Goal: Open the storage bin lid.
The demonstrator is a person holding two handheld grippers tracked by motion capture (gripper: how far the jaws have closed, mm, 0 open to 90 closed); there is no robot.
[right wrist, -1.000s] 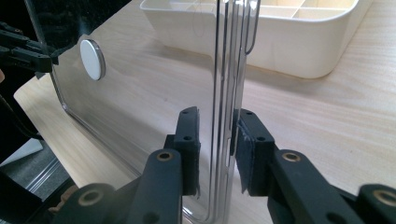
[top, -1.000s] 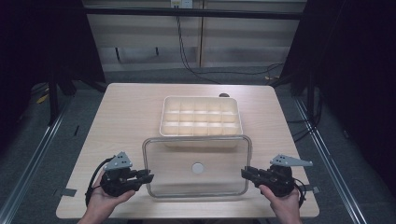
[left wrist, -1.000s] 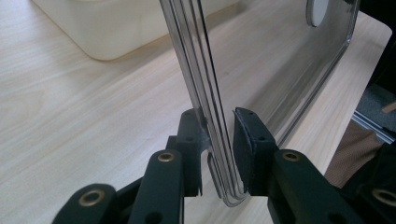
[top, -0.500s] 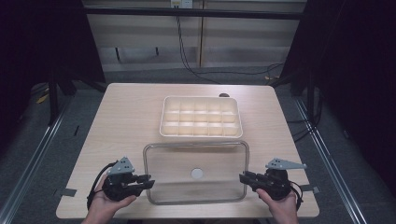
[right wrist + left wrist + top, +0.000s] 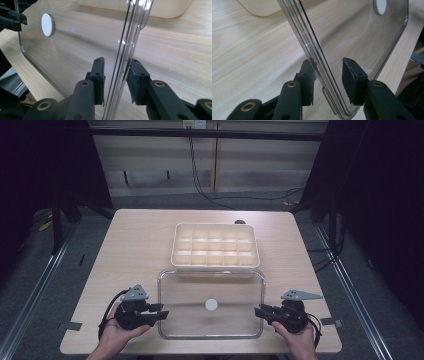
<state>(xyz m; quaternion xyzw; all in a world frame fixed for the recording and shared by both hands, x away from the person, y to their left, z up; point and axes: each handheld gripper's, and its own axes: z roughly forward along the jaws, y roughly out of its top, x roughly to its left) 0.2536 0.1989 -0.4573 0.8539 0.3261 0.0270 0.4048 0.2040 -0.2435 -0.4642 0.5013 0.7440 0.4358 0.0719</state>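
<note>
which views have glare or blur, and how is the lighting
High view: table evenly lit, dark surroundings, slightly soft; clear lid hard to see apart from its rim. Left gripper view: bright streaks along the lid's edge, near claw blurred. Right gripper view: glare on the lid rim, white disc sharp.

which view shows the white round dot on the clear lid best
The right gripper view: the white dot is large, sharp and whole on the clear lid. The left gripper view cuts it off at the top edge. The high view shows it whole but tiny.
</note>
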